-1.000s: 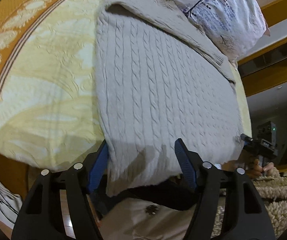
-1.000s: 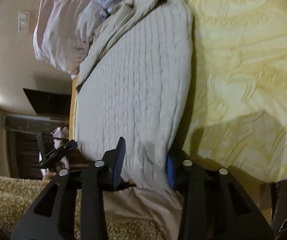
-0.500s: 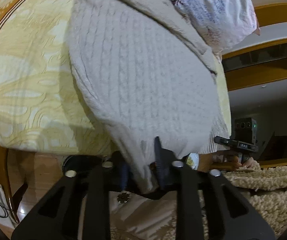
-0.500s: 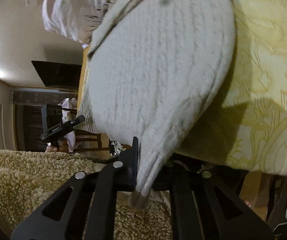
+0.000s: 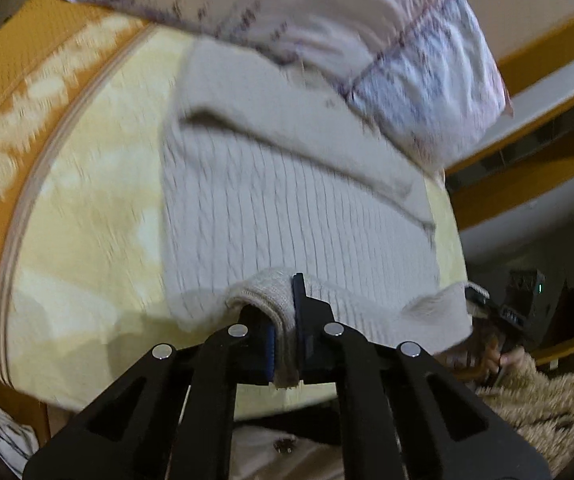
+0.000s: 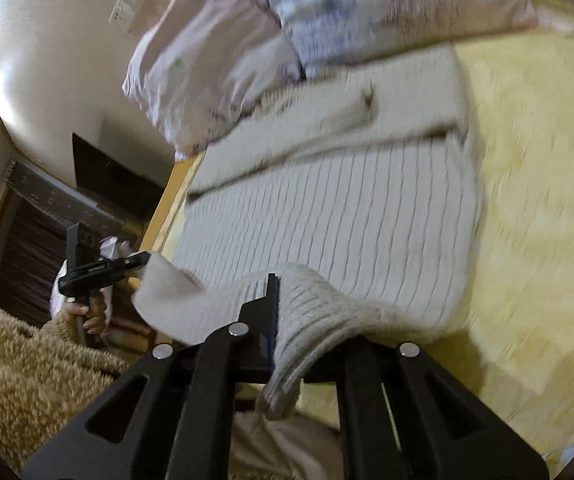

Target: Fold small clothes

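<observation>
Between my left gripper's (image 5: 285, 330) jaws I've got the near hem of the cream cable-knit sweater (image 5: 287, 216) clamped tight, blue pads pressed on a bunched fold of ribbing that pokes out below them; same on my right gripper (image 6: 277, 320), jaws closed on the other hem corner, knit draped over the right-hand finger and hanging down past it. From each grip the hem lifts off the bed in a hump, and between the two the edge curls up. From the left cam I can see the right gripper (image 5: 523, 312) at the far hem corner with the hand (image 5: 495, 354) holding it; from the right cam the left gripper (image 6: 103, 270) sits at the opposite corner, hand (image 6: 89, 314) below it. Rest of the sweater lies flat on the yellow patterned bedspread (image 5: 87, 208), body ribs running away from me, a sleeve (image 5: 295, 120) folded across the top of it. Beyond the sweater, a pale printed pillow (image 5: 367, 32) touches or overlaps its far edge; can't tell which, both frames are motion-blurred. Orange border band (image 5: 19, 80) of the spread runs along the left side in the left cam. Shaggy tan sleeve (image 6: 19, 364) fills the lower left of the right cam. Wall switch plate (image 6: 125, 8) and a dark screen (image 6: 107, 176) sit past the bed edge
</observation>
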